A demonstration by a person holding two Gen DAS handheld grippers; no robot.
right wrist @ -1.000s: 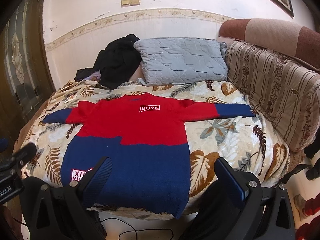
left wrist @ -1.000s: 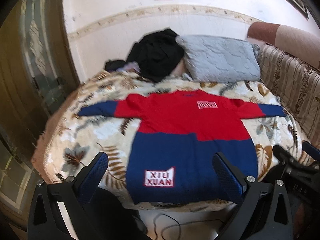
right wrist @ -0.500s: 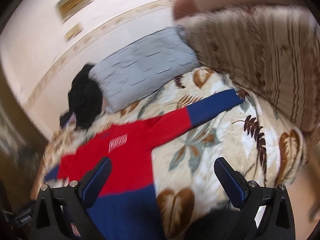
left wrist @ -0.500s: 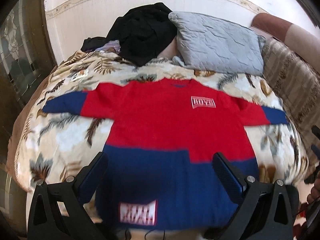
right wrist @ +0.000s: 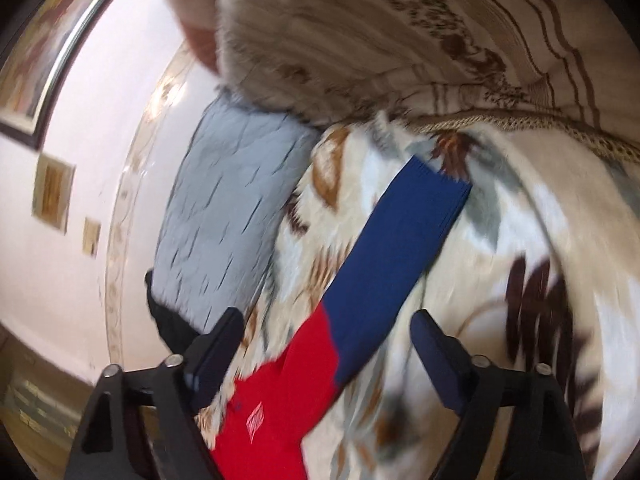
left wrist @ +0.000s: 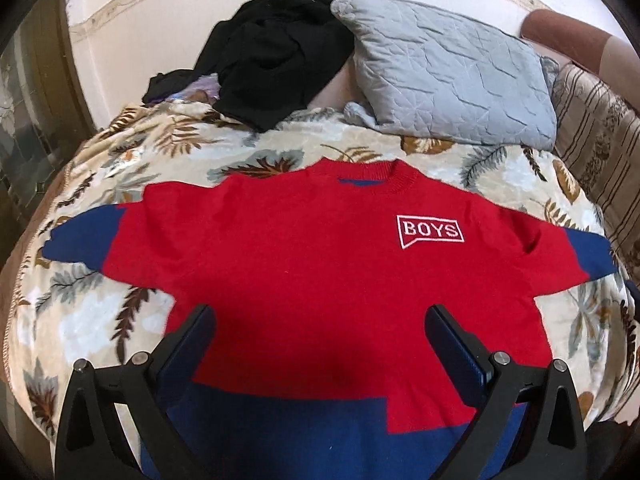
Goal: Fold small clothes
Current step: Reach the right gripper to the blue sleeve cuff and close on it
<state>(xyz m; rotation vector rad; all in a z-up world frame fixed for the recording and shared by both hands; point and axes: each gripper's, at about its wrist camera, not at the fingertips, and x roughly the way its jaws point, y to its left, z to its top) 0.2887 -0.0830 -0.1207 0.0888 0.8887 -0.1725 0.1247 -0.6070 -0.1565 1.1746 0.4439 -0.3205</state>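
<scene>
A small red and blue sweater (left wrist: 320, 264) with a white "BOYS" patch lies flat, front up, sleeves spread, on a leaf-print blanket (left wrist: 100, 184). My left gripper (left wrist: 320, 320) is open and empty above the sweater's middle, fingers pointing at the collar. In the tilted, blurred right wrist view the sweater's right sleeve (right wrist: 384, 264) runs from red to a blue cuff. My right gripper (right wrist: 326, 332) is open and empty, just above that sleeve where red meets blue.
A grey quilted pillow (left wrist: 452, 72) and a heap of black clothes (left wrist: 276, 48) lie at the head of the bed against the wall. A striped brown sofa cover (right wrist: 400, 32) rises along the bed's right side, close to the cuff.
Both grippers have moved forward over the bed. The left went from the hem to the sweater's middle. The right swung right and rolled, closing in on the right sleeve.
</scene>
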